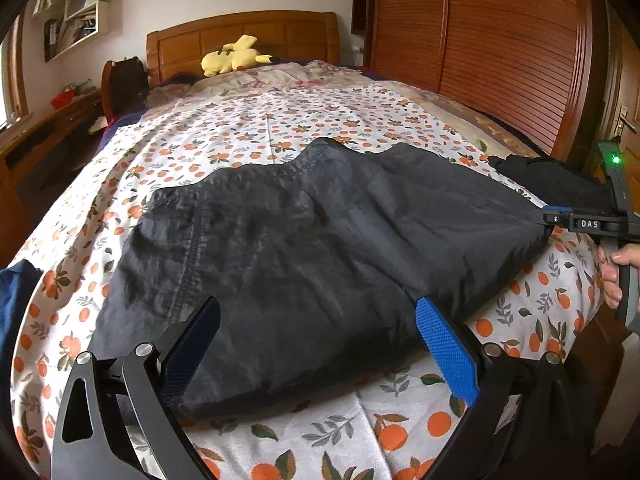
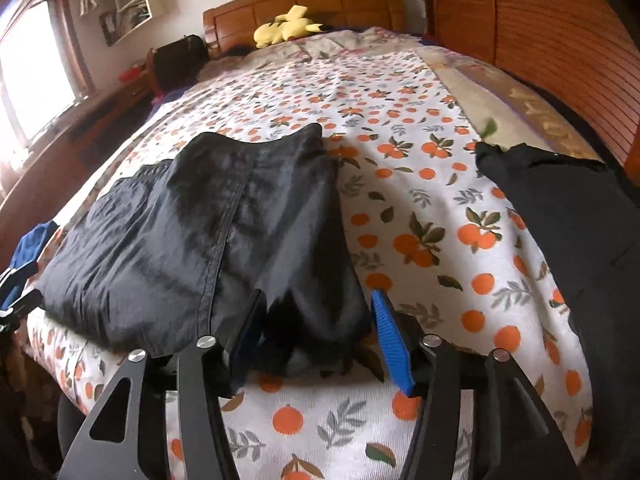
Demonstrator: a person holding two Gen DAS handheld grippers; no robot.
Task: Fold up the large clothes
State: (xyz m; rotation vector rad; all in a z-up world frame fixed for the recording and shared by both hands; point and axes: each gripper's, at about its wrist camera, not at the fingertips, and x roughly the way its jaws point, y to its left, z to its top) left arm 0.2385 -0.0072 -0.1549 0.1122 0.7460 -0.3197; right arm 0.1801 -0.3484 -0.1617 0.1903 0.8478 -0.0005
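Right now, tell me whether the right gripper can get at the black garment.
Probably yes: the right gripper stands open with the garment near corner between its fingers, and nothing covers it.

Left gripper (image 1: 318, 354): black curved linkage arms with silver round rivets; one finger faced with blue textured pad, the other dark. Right gripper (image 2: 316, 340): same build, blue ribbed pad. In left view, white "DAS" lettering and a green light are seen on it; handle appears grey.
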